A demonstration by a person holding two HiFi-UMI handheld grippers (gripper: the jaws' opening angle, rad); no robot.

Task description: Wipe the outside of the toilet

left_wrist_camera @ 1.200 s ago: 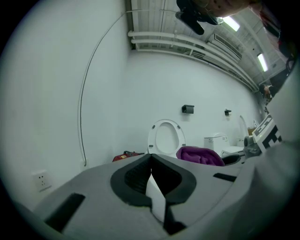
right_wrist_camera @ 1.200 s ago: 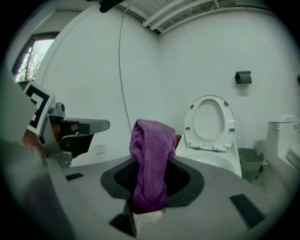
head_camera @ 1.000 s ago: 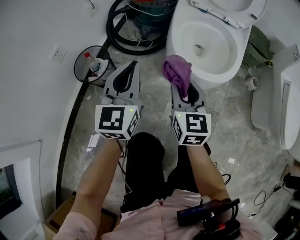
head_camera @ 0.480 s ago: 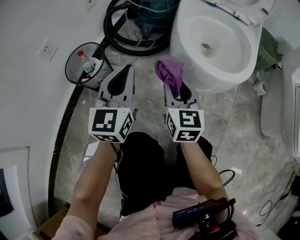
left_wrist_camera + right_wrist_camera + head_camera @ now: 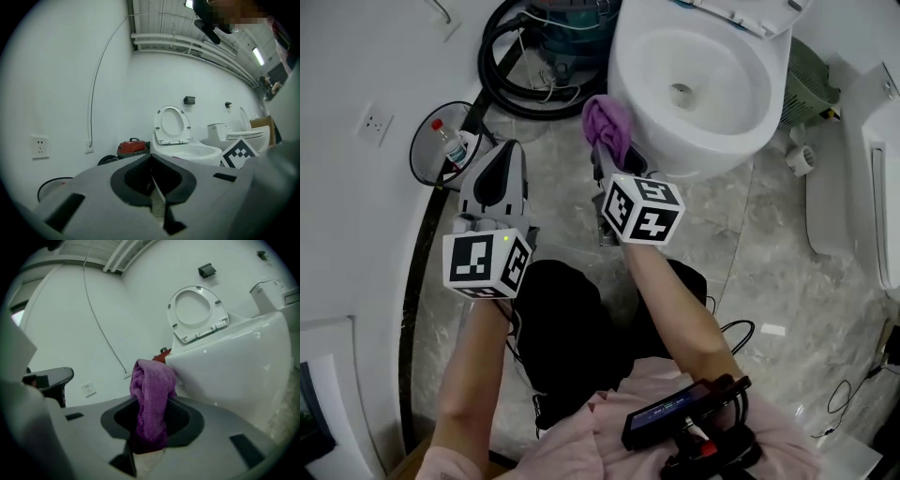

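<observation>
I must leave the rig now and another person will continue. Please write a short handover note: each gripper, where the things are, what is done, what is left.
Left gripper: shut, empty, held to the left of the toilet.
Right gripper: shut on the cloth.
The cloth is at the toilet's outer wall, on its left side in the head view; contact cannot be told for sure.
Done: cloth is at the toilet; no wiped area shows.
Left: wipe round the outside.

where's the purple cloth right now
The purple cloth is clamped in the right gripper. In the head view it sits top centre, right beside the outer wall of the toilet, on the bowl's left side.
</observation>
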